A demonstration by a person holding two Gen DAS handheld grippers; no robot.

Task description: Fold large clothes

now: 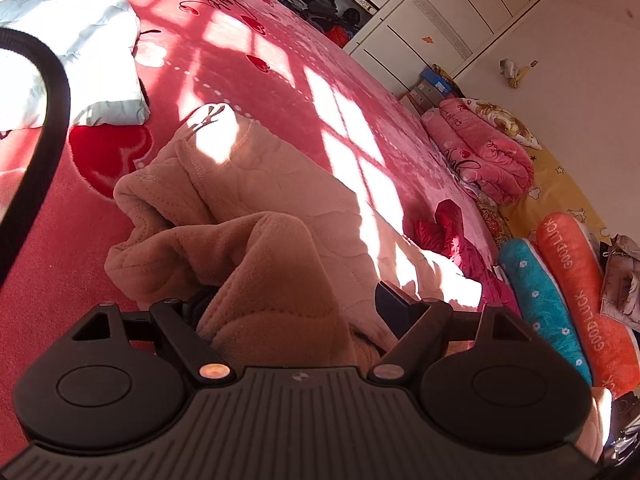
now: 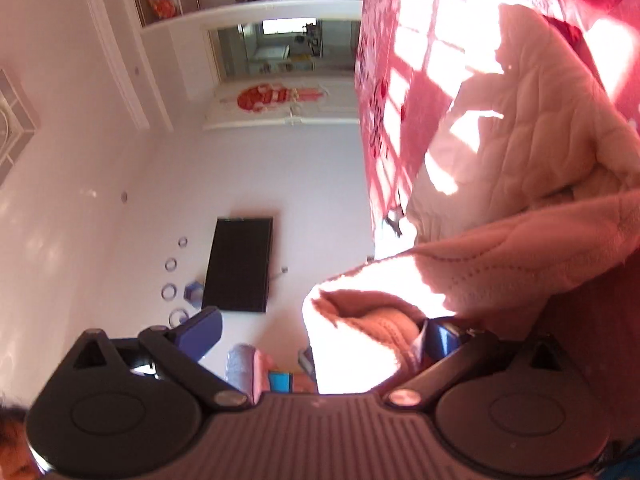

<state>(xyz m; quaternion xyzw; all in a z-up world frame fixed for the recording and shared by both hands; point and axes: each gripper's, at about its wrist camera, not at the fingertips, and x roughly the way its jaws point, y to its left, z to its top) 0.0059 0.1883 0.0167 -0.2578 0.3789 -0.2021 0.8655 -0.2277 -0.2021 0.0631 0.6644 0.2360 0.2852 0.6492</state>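
Quilted beige garment (image 1: 256, 200) lies bunched on the pink heart-print bedspread (image 1: 248, 64), partly in window-grid sunlight. Fabric is fleecy with wavy stitch lines; one cuffed end (image 1: 212, 120) points toward the head of the bed.

Left gripper (image 1: 294, 304): jaws spread wide, with a thick fold of the garment draped between them and over the gripper body. Left finger is mostly buried under cloth; right fingertip (image 1: 394, 294) shows clear of it. Cannot tell whether either pad bears on the fabric.

Right gripper (image 2: 320, 334): view is rolled on its side, with the bed at the right of frame. Jaws are spread wide. A sleeve-like open end of the same garment (image 2: 500, 168) hangs in the gap against the right finger (image 2: 442, 338); the left finger (image 2: 200, 330) stands free, with the wall behind it. No pinch visible.

Containers:
- White wardrobe (image 1: 440, 28) beyond the bed, with one open compartment (image 1: 328, 4) stuffed with dark and red clothing.
- Blue box (image 1: 438, 80) on the floor at the wardrobe's foot; contents not visible.

Other items: a pale blue padded garment (image 1: 80, 52) lies at the far left of the bed, well apart from the beige one. A folded pink quilt (image 1: 480, 152) and orange "GOOD LUCK" bolster (image 1: 580, 288) beside a teal bolster (image 1: 544, 304) lie at the bed's right. A black wall-mounted screen (image 2: 240, 264) shows in the right wrist view.
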